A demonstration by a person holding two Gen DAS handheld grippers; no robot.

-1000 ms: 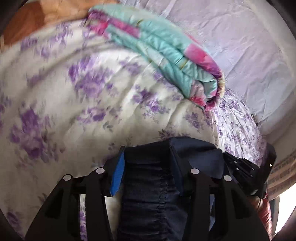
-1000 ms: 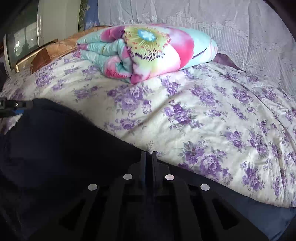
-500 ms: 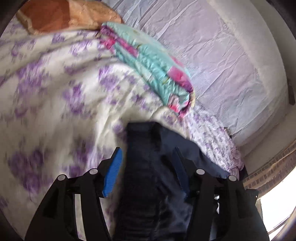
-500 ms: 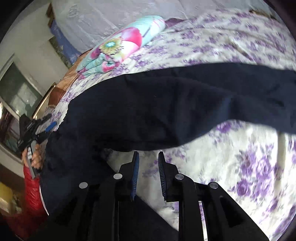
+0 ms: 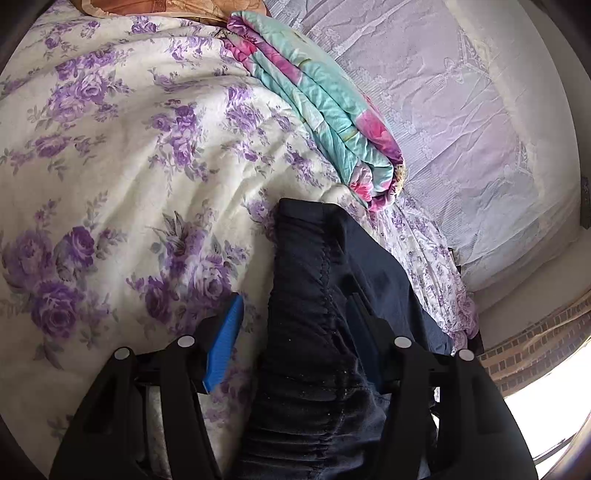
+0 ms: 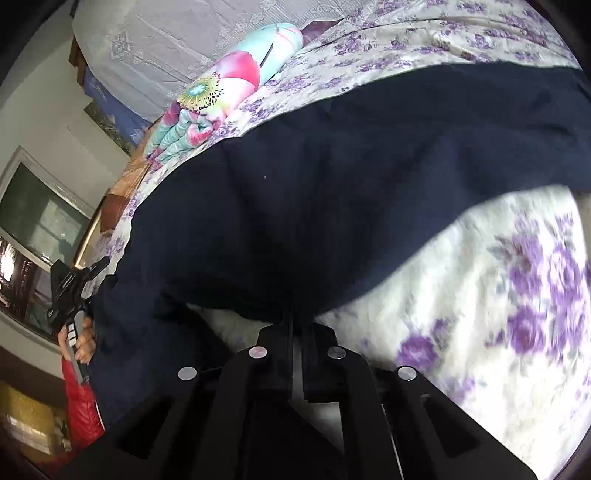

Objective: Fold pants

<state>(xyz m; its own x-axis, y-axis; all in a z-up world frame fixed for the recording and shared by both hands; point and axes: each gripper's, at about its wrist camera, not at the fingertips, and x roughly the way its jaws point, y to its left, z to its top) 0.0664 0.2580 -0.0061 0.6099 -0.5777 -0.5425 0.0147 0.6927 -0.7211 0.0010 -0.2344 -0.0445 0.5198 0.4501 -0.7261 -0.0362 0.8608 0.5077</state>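
Dark navy pants (image 5: 314, 314) lie spread on the floral bedspread (image 5: 129, 166), their gathered waistband running between the fingers of my left gripper (image 5: 295, 317). That gripper is open: its blue left pad (image 5: 225, 343) stands clear of the cloth. In the right wrist view the pants (image 6: 332, 184) stretch across the bed as a wide dark band. My right gripper (image 6: 297, 325) is shut on their near edge, with the cloth bunched at its tips. At the far left of that view a hand (image 6: 83, 339) in a red sleeve holds the left gripper (image 6: 74, 280).
A folded turquoise and pink quilt (image 5: 325, 122) (image 6: 221, 92) lies just beyond the pants at the head of the bed. A pale lace cloth (image 5: 461, 129) covers the wall side. There is an orange pillow (image 5: 166, 5) at the top, and a window (image 6: 37, 218) left.
My left gripper's jaws have spread off the waistband, which now lies loose between them. My right gripper rolled, dropped to the pants' near edge, opened a little, then closed on it.
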